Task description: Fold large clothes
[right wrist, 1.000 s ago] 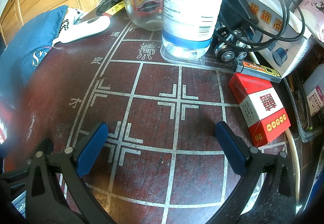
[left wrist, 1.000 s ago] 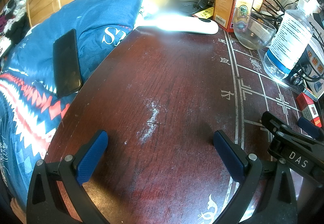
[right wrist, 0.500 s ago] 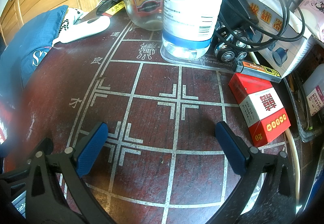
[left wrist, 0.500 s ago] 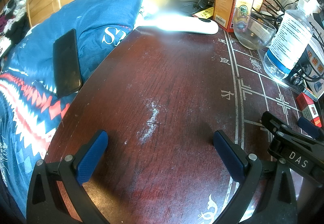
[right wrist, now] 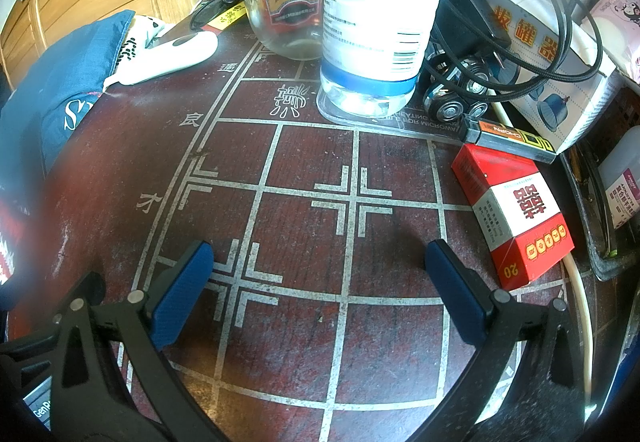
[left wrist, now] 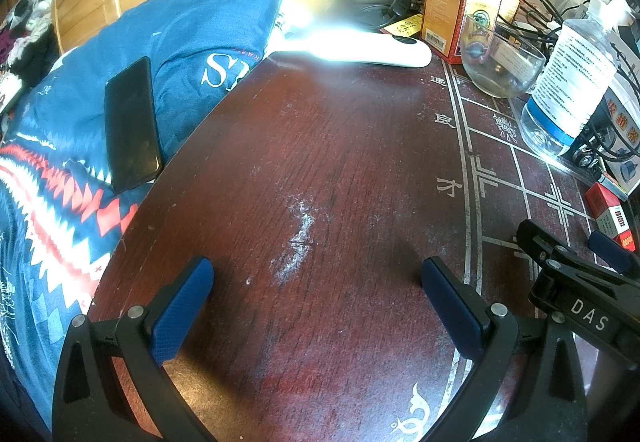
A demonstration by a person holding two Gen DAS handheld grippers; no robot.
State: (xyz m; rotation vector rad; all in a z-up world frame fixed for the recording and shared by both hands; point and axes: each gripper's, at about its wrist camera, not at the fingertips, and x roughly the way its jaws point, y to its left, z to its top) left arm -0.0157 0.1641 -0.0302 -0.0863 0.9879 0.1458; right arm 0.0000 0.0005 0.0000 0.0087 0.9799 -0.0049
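Only left tongs' (left wrist: 316, 302) view shows phone (left wrist: 131, 124) on quilt (left wrist: 60, 146)

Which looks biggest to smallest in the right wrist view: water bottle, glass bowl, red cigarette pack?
1. Water bottle, largest, though cropped at the top.
2. and 3. Glass bowl and red cigarette pack look alike; the pack lies nearer, so no ranking.
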